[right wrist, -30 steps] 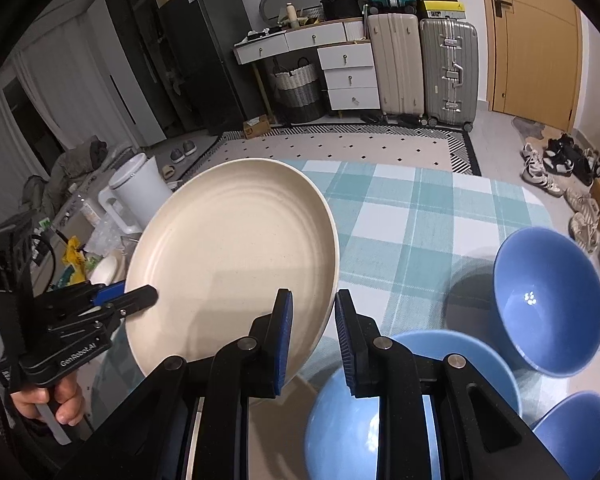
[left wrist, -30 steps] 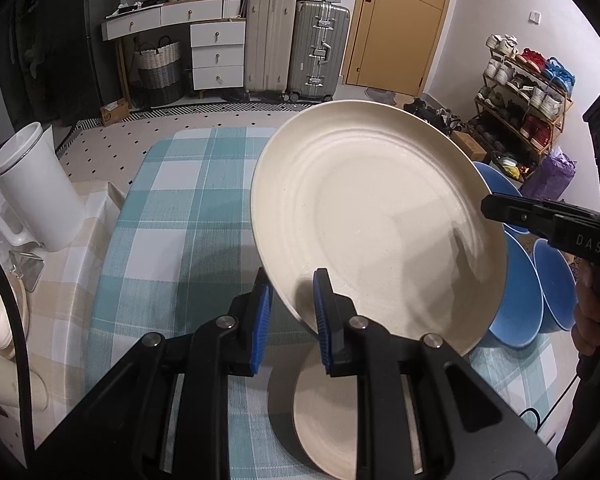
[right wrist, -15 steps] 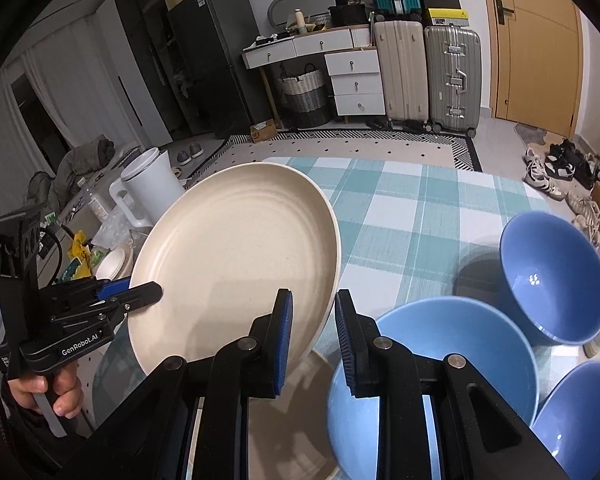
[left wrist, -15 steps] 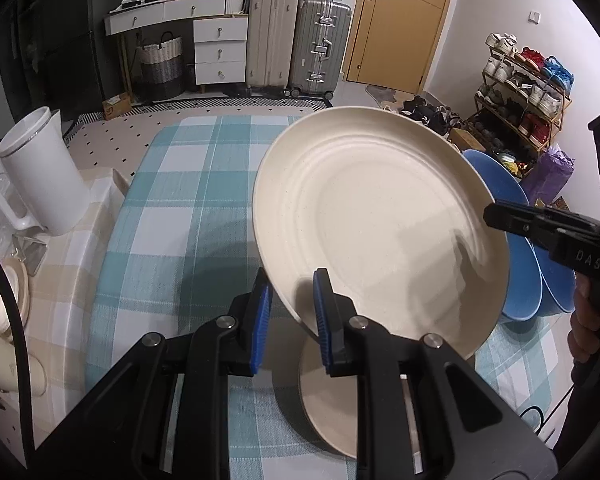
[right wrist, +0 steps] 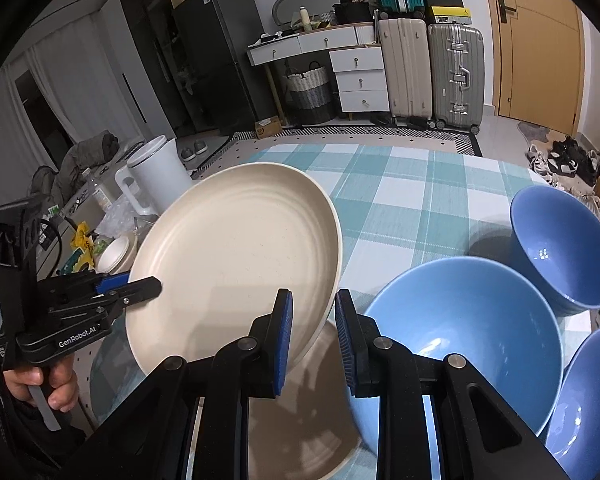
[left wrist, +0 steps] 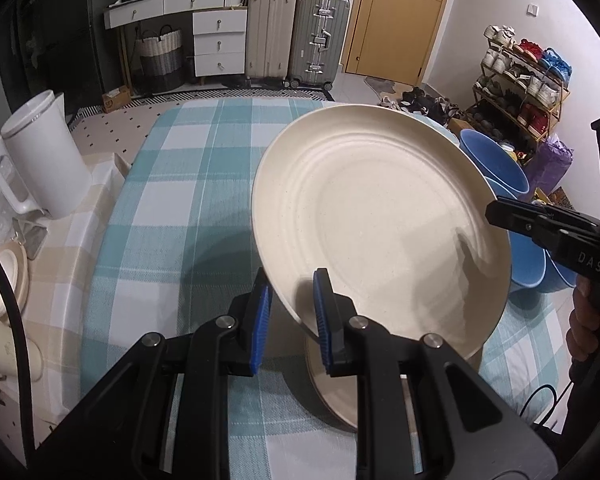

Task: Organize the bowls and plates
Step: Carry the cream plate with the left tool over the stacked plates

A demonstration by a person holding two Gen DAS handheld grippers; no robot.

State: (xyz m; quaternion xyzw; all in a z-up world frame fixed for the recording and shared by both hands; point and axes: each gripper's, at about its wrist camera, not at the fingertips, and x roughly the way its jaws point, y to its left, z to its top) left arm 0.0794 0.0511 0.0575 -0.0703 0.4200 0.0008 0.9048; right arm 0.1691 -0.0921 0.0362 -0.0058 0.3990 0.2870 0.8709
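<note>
I am clamping both the left gripper [left wrist: 290,316] and right gripper [right wrist: 310,334] on the cream plate's [left wrist: 376,232] near rim, above a second plate [right wrist: 300,420].

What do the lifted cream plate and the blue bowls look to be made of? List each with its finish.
Cream plate: probably wheat-straw plastic or melamine; matte, finely speckled, with moulded rings and soft highlights. Ceramic cannot be ruled out.
Blue bowls: likely glazed ceramic or glossy plastic; smooth, with sharp bright reflections of the lights inside.
</note>
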